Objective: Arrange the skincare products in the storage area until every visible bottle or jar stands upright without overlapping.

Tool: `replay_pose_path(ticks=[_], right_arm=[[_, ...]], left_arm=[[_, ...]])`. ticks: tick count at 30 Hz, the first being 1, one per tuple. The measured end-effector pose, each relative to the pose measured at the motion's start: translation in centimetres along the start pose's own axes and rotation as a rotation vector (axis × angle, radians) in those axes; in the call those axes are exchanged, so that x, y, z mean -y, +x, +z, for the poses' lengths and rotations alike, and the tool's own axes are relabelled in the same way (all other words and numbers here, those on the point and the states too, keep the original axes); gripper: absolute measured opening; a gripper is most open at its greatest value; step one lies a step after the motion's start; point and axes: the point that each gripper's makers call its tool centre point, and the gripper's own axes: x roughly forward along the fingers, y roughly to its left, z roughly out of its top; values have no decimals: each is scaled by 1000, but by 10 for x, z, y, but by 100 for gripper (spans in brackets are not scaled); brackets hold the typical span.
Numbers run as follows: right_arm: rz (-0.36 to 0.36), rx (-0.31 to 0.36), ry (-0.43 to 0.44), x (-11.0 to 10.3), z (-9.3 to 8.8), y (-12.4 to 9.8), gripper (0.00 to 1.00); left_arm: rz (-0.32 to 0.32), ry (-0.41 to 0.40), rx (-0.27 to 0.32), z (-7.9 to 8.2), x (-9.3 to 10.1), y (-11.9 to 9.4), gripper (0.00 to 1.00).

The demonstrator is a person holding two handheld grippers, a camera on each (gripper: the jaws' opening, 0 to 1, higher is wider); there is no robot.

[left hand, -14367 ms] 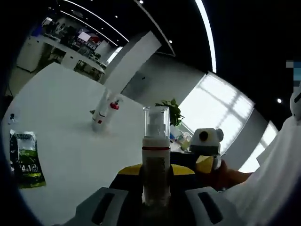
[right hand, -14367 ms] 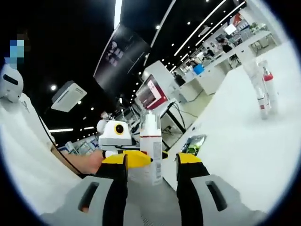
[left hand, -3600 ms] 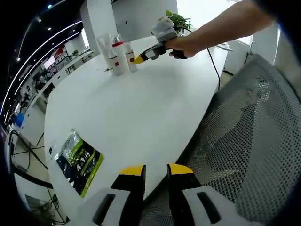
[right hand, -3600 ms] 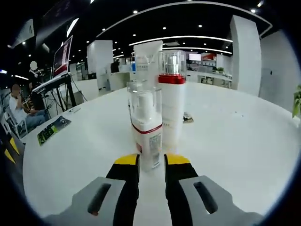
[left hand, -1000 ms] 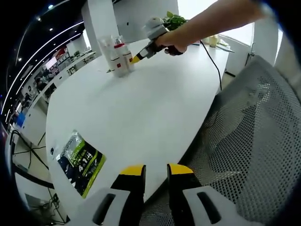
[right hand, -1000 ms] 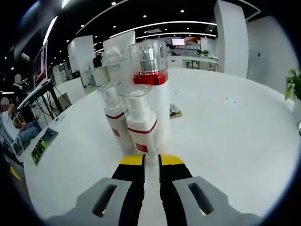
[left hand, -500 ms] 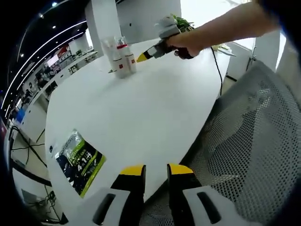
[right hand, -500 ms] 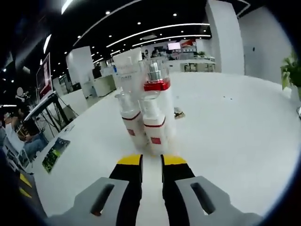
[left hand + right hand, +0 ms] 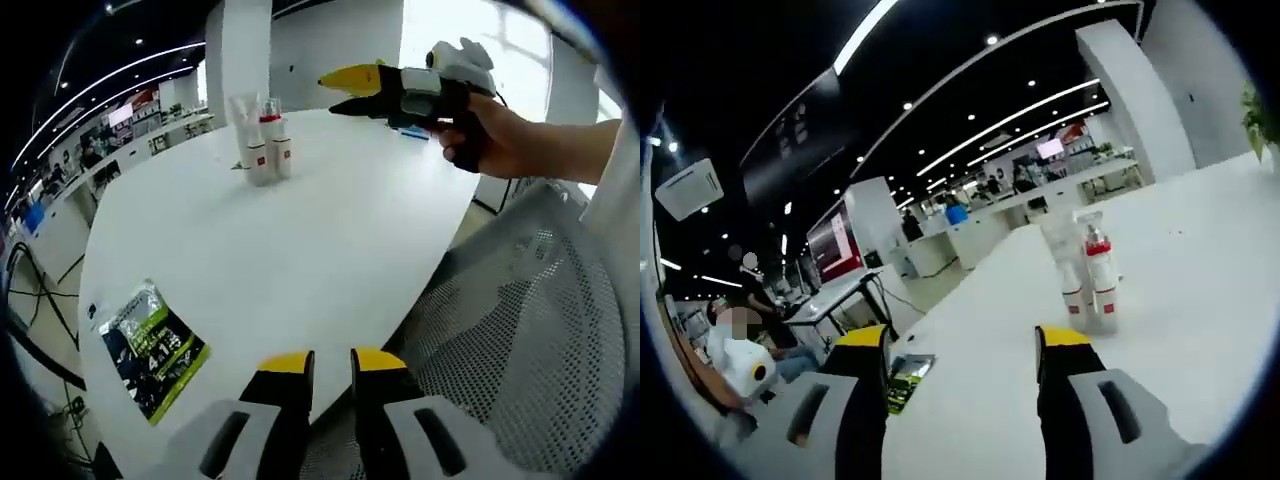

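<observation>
Several skincare bottles [image 9: 262, 140] stand upright in a tight group far out on the white table [image 9: 300, 230]: a tall white tube, a pump bottle with a red collar, and two small red-banded bottles. The right gripper view shows the same bottles [image 9: 1086, 272] well ahead of my right gripper [image 9: 962, 340], which is open and empty. In the left gripper view that right gripper [image 9: 330, 92] hangs in the air to the right of the group, held by a hand [image 9: 500, 140]. My left gripper [image 9: 330, 365] sits at the near table edge, jaws nearly together, holding nothing.
A green packet [image 9: 150, 350] lies flat near the table's near-left edge and also appears as the packet [image 9: 902, 378] in the right gripper view. A grey mesh chair [image 9: 520, 350] stands by the table on the right. Desks and people fill the far room.
My right gripper has drawn back and up from the bottle group, and its jaws have opened wide. The bottles stay standing. My left gripper has kept its place.
</observation>
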Motion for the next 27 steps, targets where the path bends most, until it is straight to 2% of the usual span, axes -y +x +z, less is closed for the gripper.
replay_pose_path(ticks=[2,5,7,8,10,12,14,16,17,18,19,21,23,24,25,27], right_arm=[[23,16,20,-15,-2,-2,80],[68,17,72,-32,-4,-7,81],[59,1,73,-37,-7,-8,85],[81,-2,67,-43,-6,-9,87],[108,-12,77,-52,-6,-10,91],[120,-5,65,-58,-3,-11,97],[144,-30,61,-67,-5,-14,97],[153,-22,29,-72,-4,-17,97],[151,-23,16,-73,-5,-18,97],[153,-22,15,-74,-6,-19,97],[148,-24,16,-72,-7,-18,97],[129,-25,-1,-67,-7,-18,97],[90,-17,-25,-58,-6,-17,97],[91,-24,-22,-56,-8,-17,97],[95,-46,-19,-55,-12,-18,97],[82,-46,-23,-52,-13,-19,97]], left_arm=[[-39,26,-7,-1,8,-1,15],[-76,56,17,5,14,-6,13],[-99,39,38,9,14,-8,13],[-128,-19,68,16,16,-10,13],[-134,-92,107,26,10,-13,13],[-152,-125,157,37,7,-16,13],[-150,-203,239,54,-2,-21,13],[-161,-306,325,69,-11,-26,13],[-158,-391,354,75,-18,-28,13],[-168,-439,368,78,-20,-29,12],[-199,-489,417,87,-22,-32,12],[-222,-576,476,96,-29,-35,11],[-210,-599,507,99,-35,-35,12],[-176,-617,509,96,-42,-32,12],[-139,-634,485,88,-49,-27,12],[-121,-644,478,83,-55,-23,12]])
